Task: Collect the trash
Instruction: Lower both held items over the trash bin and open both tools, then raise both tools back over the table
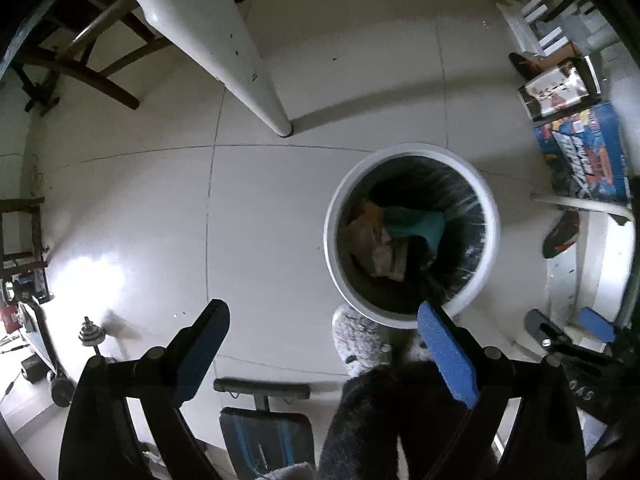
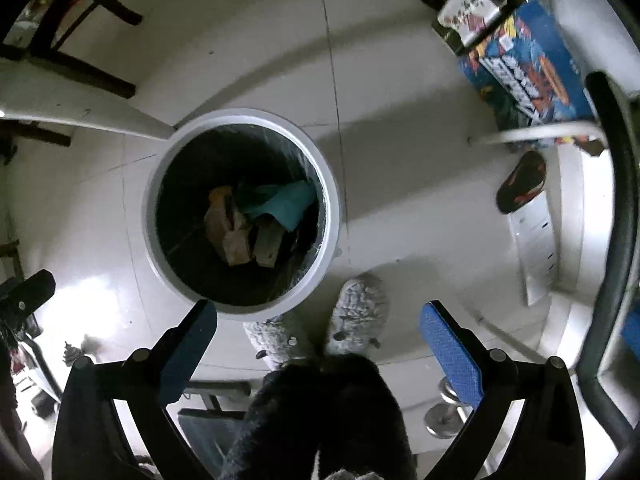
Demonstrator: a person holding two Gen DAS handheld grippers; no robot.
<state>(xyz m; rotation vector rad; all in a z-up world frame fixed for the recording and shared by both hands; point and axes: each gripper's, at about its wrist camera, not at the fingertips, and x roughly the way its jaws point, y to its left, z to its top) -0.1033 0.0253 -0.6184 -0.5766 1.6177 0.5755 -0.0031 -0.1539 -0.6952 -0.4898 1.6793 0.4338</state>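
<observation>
Paper scraps [image 2: 240, 236]: I'm judging them light, crumply; pinching an edge.
Bin [image 2: 332, 216]: holding them.
Left gripper [image 1: 322, 348]: gaping, empty.
Right gripper [image 2: 318, 350]: gaping, empty.

No legible text; blurred lettering only on the blue box [image 2: 528, 56]

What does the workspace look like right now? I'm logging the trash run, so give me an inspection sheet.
Surface: pale tiled floor, glare patch at left.
Job's things: white round bin with dark liner, holding brown paper scraps and a teal piece.
Clutter: blue printed box, dark shoe, dumbbell.
Grippers: left gripper open, empty; right gripper open, empty.
Cables: nothing seen.
Surroundings: white table leg, wooden chair, person's fuzzy slippers.
</observation>
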